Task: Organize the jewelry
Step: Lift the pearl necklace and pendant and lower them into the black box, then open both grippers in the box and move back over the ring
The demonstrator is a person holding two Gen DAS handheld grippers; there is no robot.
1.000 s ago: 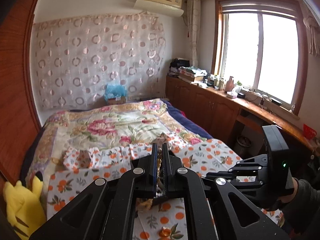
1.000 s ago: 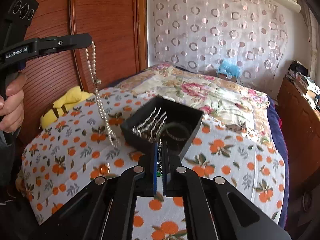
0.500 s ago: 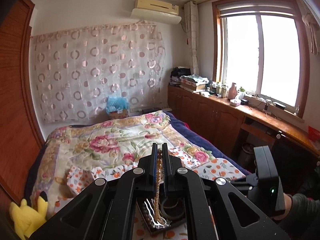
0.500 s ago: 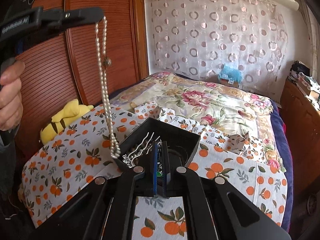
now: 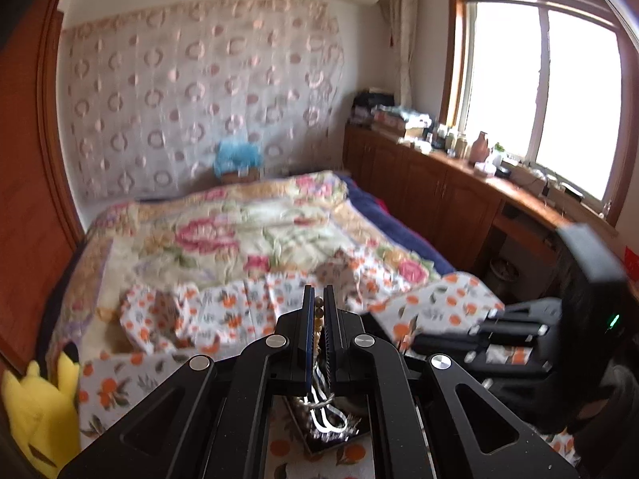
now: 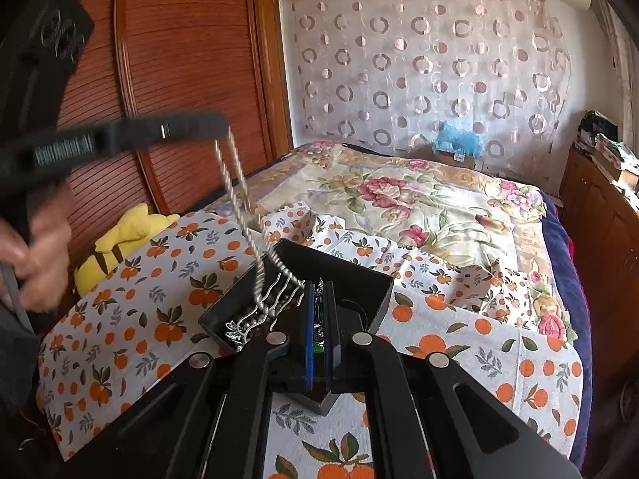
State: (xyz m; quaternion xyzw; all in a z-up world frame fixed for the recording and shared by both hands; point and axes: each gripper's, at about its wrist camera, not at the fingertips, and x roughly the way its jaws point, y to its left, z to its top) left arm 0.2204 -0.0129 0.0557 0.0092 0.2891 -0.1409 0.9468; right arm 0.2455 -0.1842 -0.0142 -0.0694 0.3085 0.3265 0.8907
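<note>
A bead necklace (image 6: 239, 199) hangs from my left gripper (image 6: 221, 123), which is shut on its top; the beads (image 5: 318, 313) show between the pads. The lower end of the strand dips into the black tray (image 6: 361, 279) on the bed, among silver pieces (image 6: 255, 319). My right gripper (image 6: 318, 288) hovers over the near side of the tray, shut on a thin chain with a green piece (image 6: 317, 346). In the left wrist view the tray (image 5: 331, 433) lies under my left gripper (image 5: 318, 299), with the right gripper's body (image 5: 559, 339) to the right.
An orange-print cloth (image 6: 479, 343) covers the near bed, over a floral quilt (image 6: 419, 199). A yellow plush toy (image 6: 127, 235) lies at the left edge by the wooden wardrobe (image 6: 179, 60). Cluttered wooden cabinets (image 5: 439, 191) run under the window.
My left gripper has carried the necklace right and down, so its lower end now lies in the tray. The right gripper has edged closer to the tray.
</note>
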